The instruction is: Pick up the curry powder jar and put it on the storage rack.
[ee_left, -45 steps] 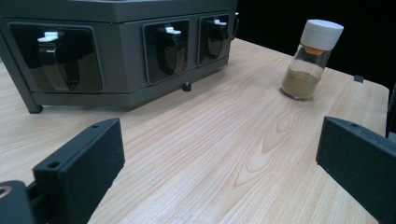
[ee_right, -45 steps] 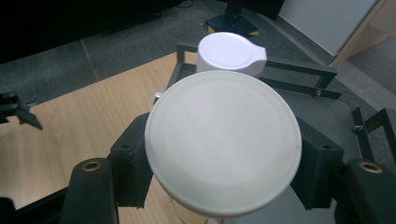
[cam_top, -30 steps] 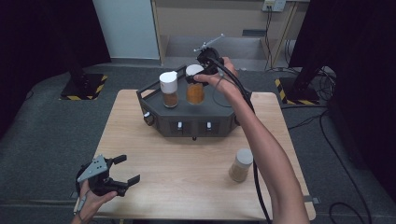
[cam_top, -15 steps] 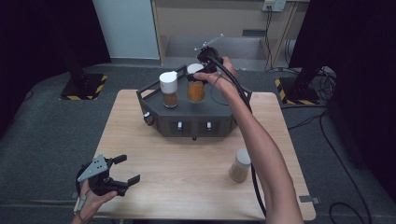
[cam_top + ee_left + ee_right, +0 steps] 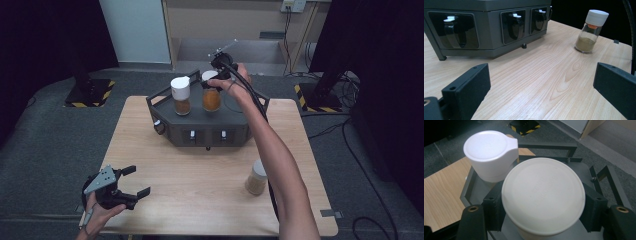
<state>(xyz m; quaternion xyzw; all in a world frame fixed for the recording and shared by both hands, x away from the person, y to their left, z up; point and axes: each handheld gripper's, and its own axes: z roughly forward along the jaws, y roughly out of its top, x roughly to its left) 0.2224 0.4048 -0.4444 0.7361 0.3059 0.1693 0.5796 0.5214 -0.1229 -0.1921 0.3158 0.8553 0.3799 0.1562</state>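
right tongs (image 5: 216, 79) pinching the white round lid of the orange-filled glass spice jar (image 5: 543, 199). since a second ago i've eased it down a touch beside the white-capped brown spice jar (image 5: 181, 95) on the dark grey rack (image 5: 200, 129) (seating looks near, not confirmed). left tongs (image 5: 131, 182) spread, idle over the wooden bench (image 5: 200, 190). tan-filled jar (image 5: 256, 177) waits.

A light wooden table (image 5: 200, 165) carries a dark grey rack (image 5: 207, 127) and, well apart, a spice jar (image 5: 256, 177).
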